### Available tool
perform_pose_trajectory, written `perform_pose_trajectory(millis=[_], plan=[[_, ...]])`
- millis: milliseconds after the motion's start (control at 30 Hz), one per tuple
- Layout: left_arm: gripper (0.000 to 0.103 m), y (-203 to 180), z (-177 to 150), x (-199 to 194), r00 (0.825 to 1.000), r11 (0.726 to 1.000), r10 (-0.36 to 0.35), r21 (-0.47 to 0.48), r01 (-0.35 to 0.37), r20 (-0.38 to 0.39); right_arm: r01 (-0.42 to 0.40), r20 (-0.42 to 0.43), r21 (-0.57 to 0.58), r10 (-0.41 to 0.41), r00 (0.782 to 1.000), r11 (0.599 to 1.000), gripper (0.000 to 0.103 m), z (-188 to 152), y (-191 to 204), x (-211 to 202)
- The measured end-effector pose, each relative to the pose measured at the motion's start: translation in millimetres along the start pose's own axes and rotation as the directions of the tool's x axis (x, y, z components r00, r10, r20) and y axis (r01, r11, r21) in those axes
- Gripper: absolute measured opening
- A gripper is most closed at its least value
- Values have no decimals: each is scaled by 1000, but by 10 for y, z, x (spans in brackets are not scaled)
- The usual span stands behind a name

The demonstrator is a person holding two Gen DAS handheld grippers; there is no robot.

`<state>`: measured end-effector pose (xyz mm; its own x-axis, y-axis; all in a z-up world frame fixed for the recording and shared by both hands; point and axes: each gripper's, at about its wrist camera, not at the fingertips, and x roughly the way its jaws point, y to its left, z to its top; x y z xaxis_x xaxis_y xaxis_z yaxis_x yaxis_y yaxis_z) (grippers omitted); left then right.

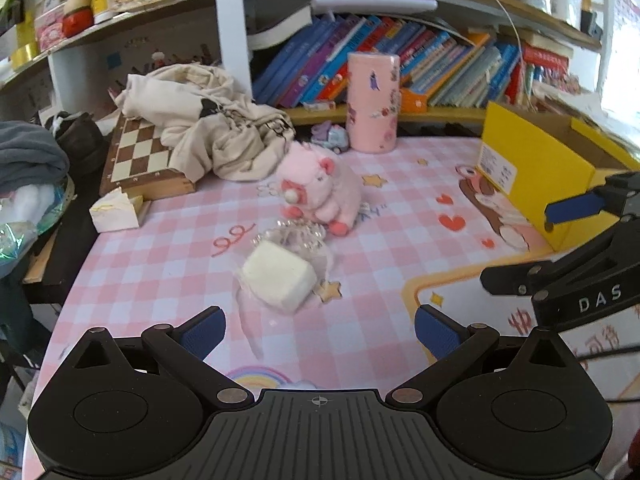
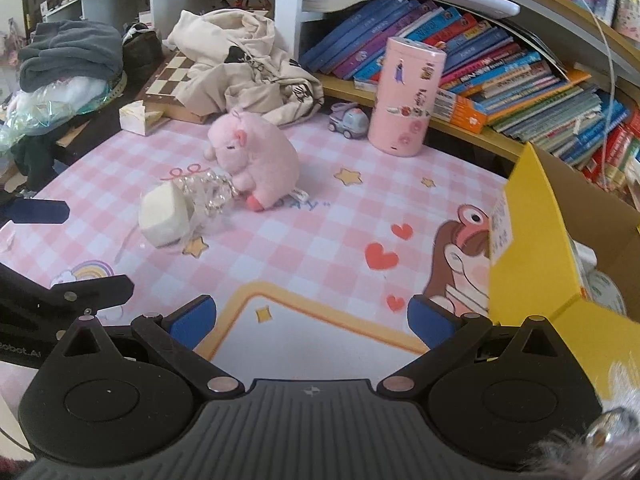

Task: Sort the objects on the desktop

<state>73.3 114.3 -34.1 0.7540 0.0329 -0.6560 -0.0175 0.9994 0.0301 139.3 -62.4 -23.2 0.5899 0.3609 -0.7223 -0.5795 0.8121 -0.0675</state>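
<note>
Sorting stands at an early-to-middle stage, by my judgement. The yellow cardboard box (image 2: 536,240) at the right of the pink checked desk mat (image 1: 168,264) already holds some pale items, not identifiable. Left on the mat: a pink plush pig (image 1: 320,188), touching a white foam-like block in clear crinkled wrap (image 1: 280,276), plus a pink sticker-covered cylindrical tin (image 1: 373,102) and a small pastel toy car (image 2: 349,120) near the bookshelf. The left gripper (image 1: 320,328) faces the block, fingers spread, empty; the right gripper (image 2: 312,316) hovers beside the box, likewise spread and empty. Legible writing: "DAS" on the right gripper's arm, "AY" on the mat.
</note>
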Motion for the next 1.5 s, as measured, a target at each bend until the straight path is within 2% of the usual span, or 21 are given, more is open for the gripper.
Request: perform_pose_trajectory(millis=[367,733,833,900,933,1000,1067,1167,1500], plan=[[102,107,71,306,1000,1000,16,-15,-16,-8,-23,16,-54,24,1000,998,103,440,13,373],[99,215,109,590,997,996,82,-28,-82,4,-76,-10,-91,76,997,993,103,748,74,845],[88,241,136,595,996,995,85,-48,-84,25,-90,-10,-101,89,996,991,103,826,92,945],[75,258,153,606,997,995,77,-62,-74,33,-103,-5,-107,103,995,989,103,885,105,990],[72,266,161,613,997,995,72,-69,-69,37,-111,0,-110,112,994,988,102,914,113,1005],[60,275,172,646,998,995,59,-77,-56,34,-129,10,-118,131,991,985,101,969,134,1032],[54,277,179,689,999,996,47,-79,-45,26,-144,17,-129,147,989,981,100,1017,160,1056],[53,267,180,754,999,997,37,-74,-35,17,-156,22,-156,161,987,975,100,1072,218,1101],[55,251,189,888,997,997,74,-29,-74,-11,-160,3,-214,165,986,964,100,1206,382,1365]])
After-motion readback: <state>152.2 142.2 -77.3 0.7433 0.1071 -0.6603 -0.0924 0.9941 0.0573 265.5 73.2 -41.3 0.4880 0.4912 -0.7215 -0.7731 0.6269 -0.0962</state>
